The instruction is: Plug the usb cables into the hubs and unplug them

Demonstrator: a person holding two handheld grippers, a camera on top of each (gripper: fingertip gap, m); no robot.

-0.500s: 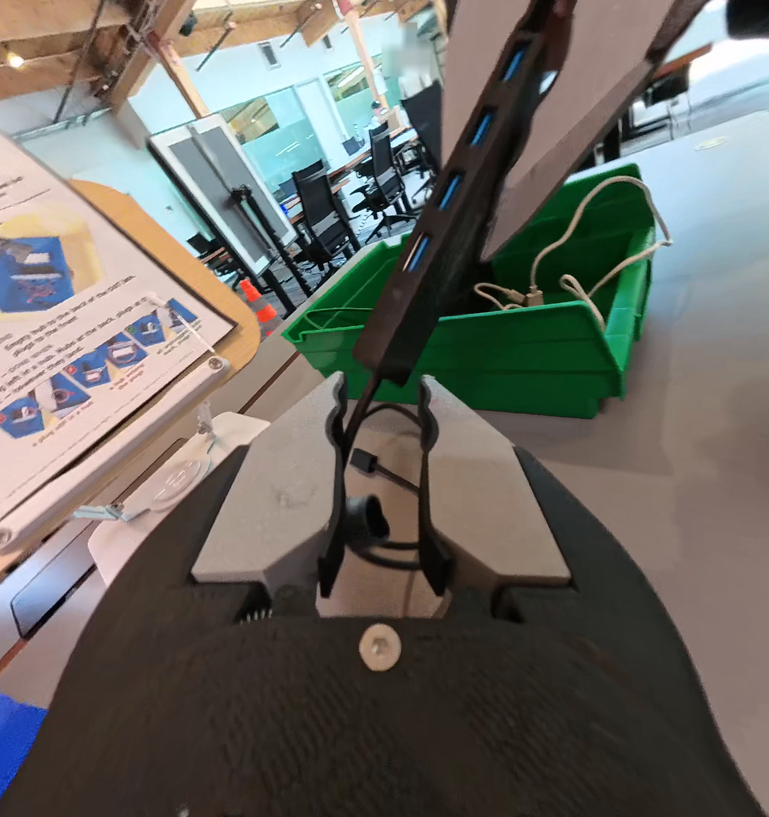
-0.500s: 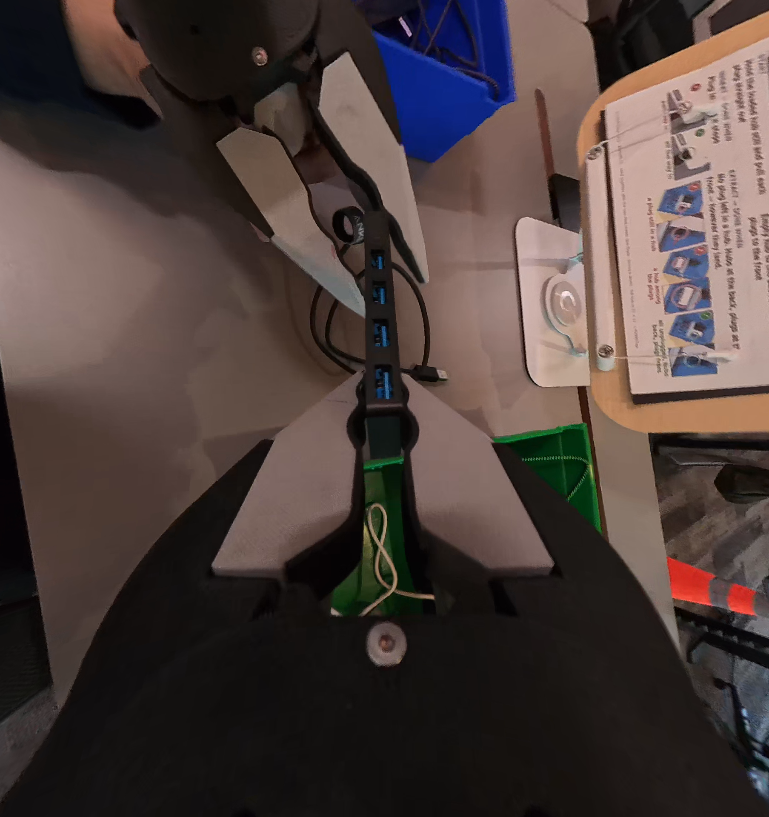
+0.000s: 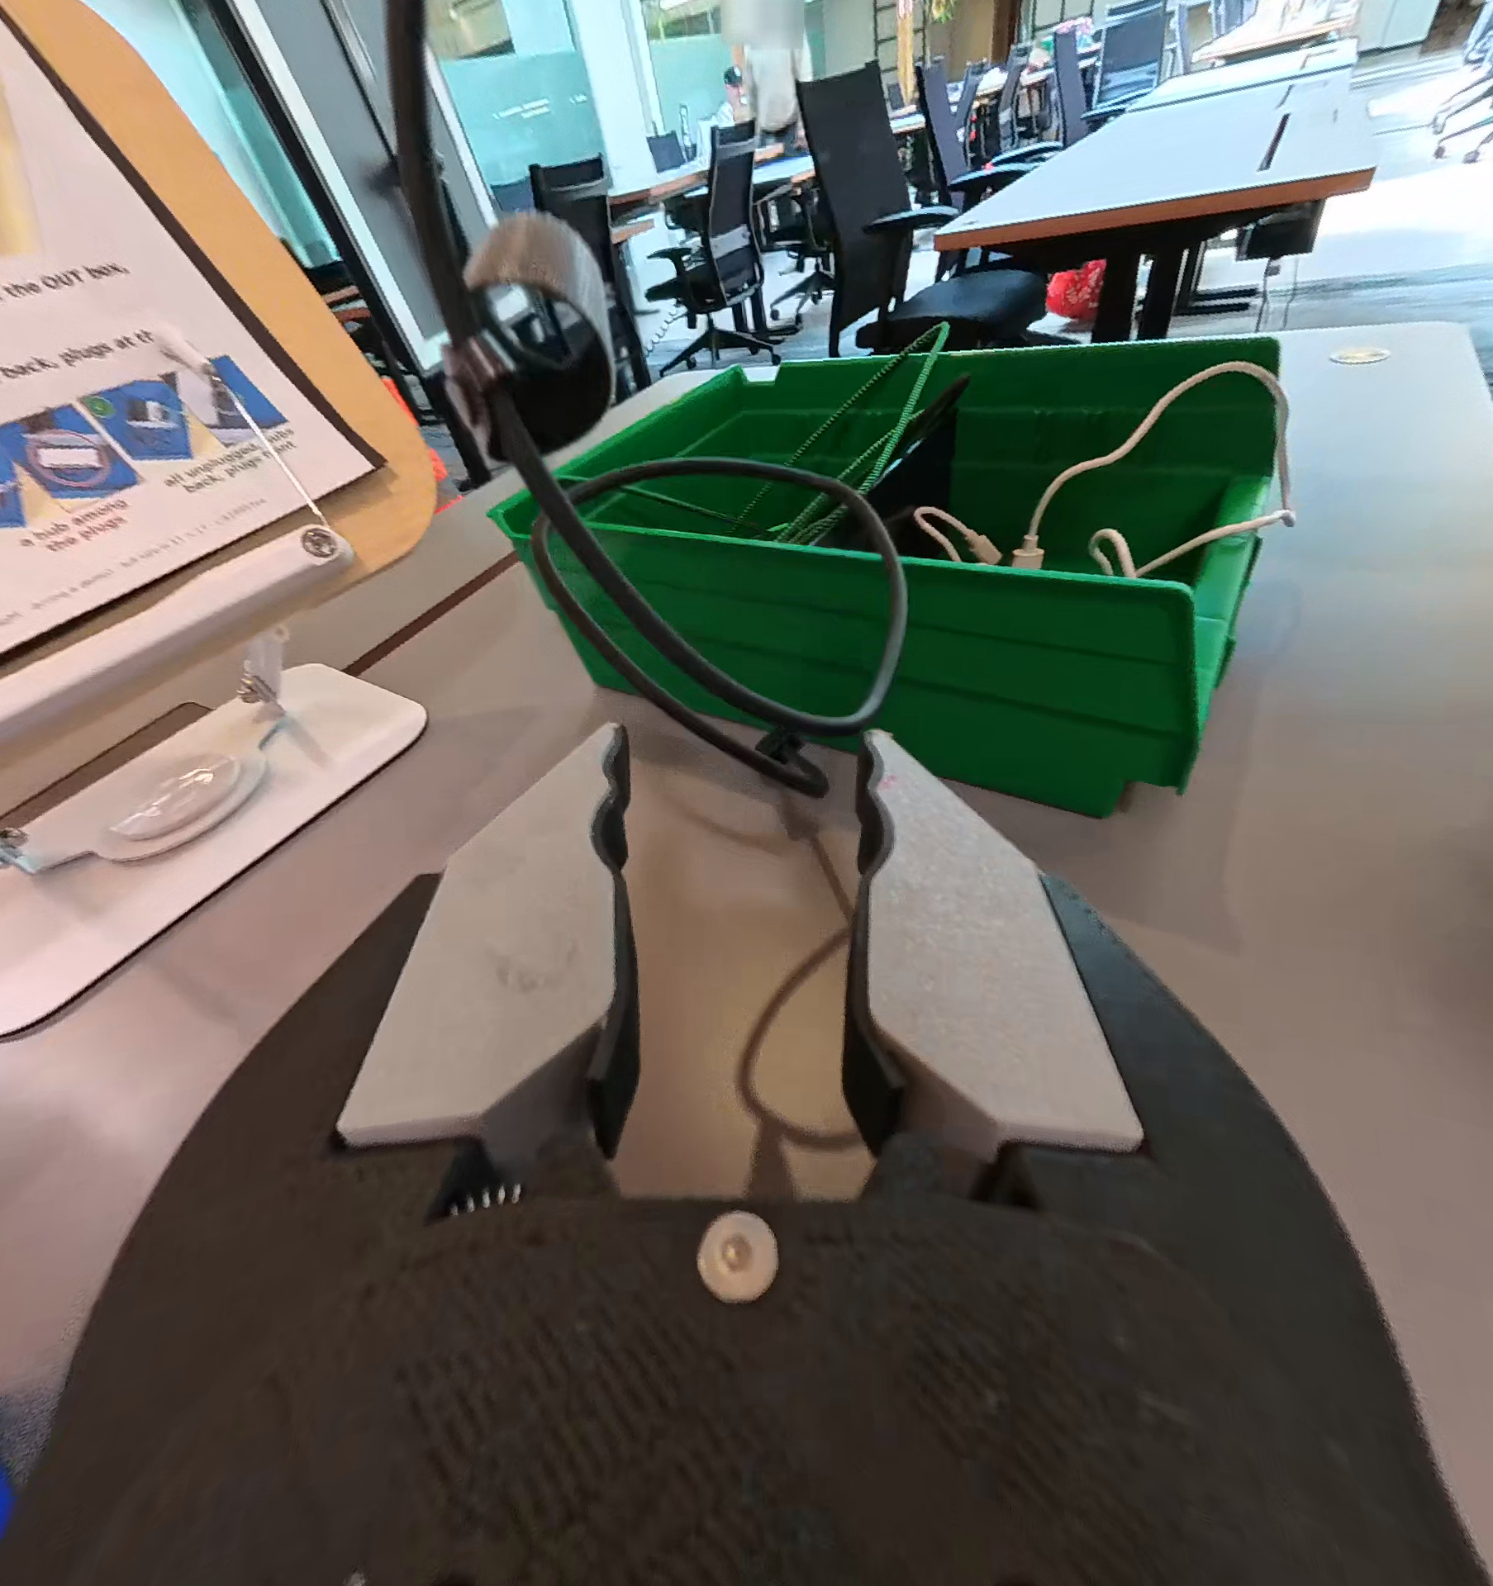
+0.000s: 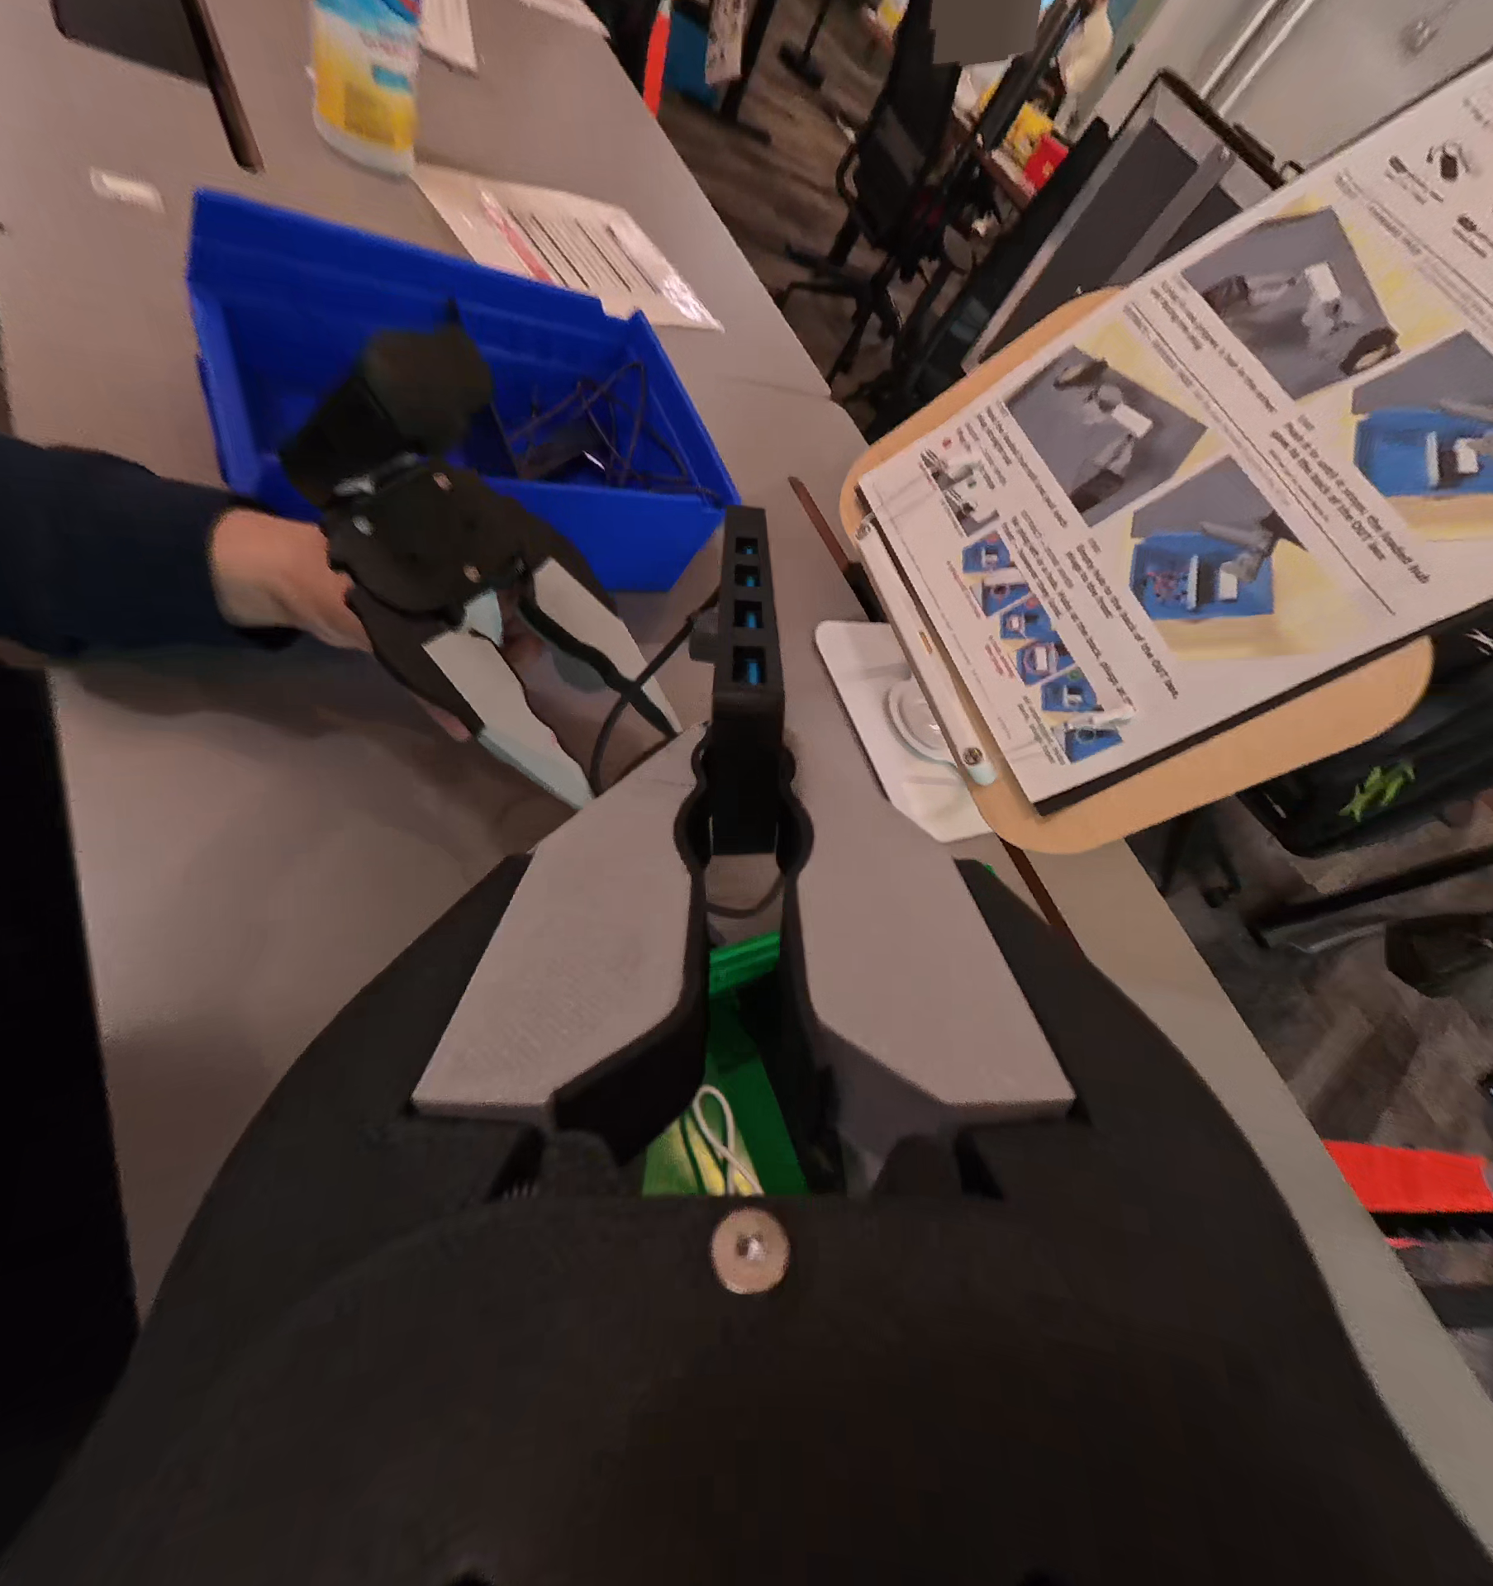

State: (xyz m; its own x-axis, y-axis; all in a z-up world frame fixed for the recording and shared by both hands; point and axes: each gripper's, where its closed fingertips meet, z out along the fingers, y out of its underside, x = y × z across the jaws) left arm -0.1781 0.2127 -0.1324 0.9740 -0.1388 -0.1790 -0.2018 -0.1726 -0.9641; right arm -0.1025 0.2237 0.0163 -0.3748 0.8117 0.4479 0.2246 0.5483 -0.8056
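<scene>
Right gripper (image 4: 744,802) clamps the hub (image 4: 747,635); left gripper (image 3: 743,781) gapes empty, cable (image 3: 717,601) dangling before green bin (image 3: 940,652).

The hub (image 4: 747,678) looks like matt black plastic, its cable (image 3: 717,601) smooth and rubbery with a grey cloth strap (image 3: 537,266). Both bins — green (image 3: 940,652) and blue (image 4: 313,283) — are glossy moulded plastic. The gripper fingers (image 3: 519,953) show grainy grey faces with rough black bodies. The table (image 3: 1326,858) is smooth matt grey; the instruction sheet (image 4: 1198,481) is paper on a wood board (image 3: 382,429).
</scene>
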